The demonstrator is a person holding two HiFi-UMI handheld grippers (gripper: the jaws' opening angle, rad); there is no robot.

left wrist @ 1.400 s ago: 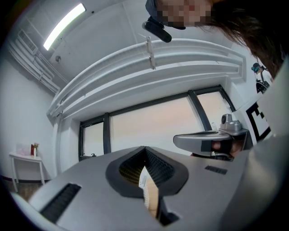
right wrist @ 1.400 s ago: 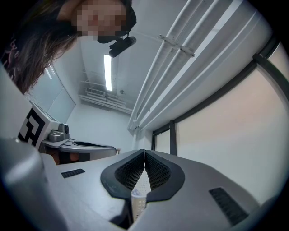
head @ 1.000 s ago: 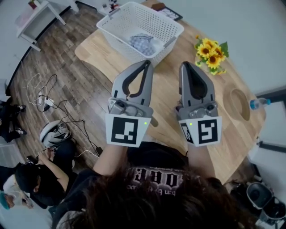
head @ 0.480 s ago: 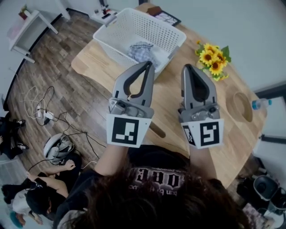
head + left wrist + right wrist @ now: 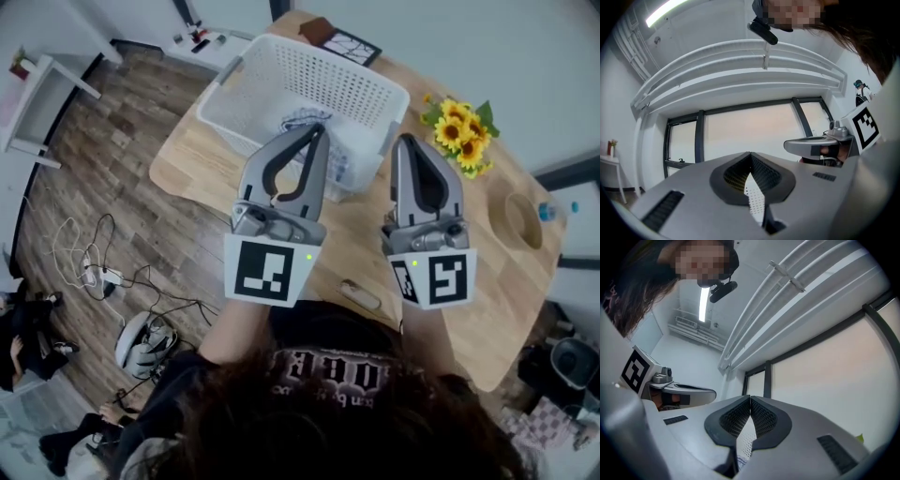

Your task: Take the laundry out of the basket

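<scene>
A white perforated laundry basket stands at the far left part of the round wooden table. A blue-and-white patterned cloth lies inside it. My left gripper is shut and empty, its tips over the basket's near wall. My right gripper is shut too, holding nothing, just right of the basket's near corner. In the left gripper view the jaws meet at the tips, with basket mesh showing below them. The right gripper view shows its jaws pressed together the same way.
A bunch of sunflowers stands right of the basket. A wooden bowl and a water bottle sit near the right edge. A small oblong object lies near me. Cables and a helmet are on the floor at left.
Both grippers have moved forward toward the basket, and the left one's tips now overlap its near wall. Both jaws have stayed shut.
</scene>
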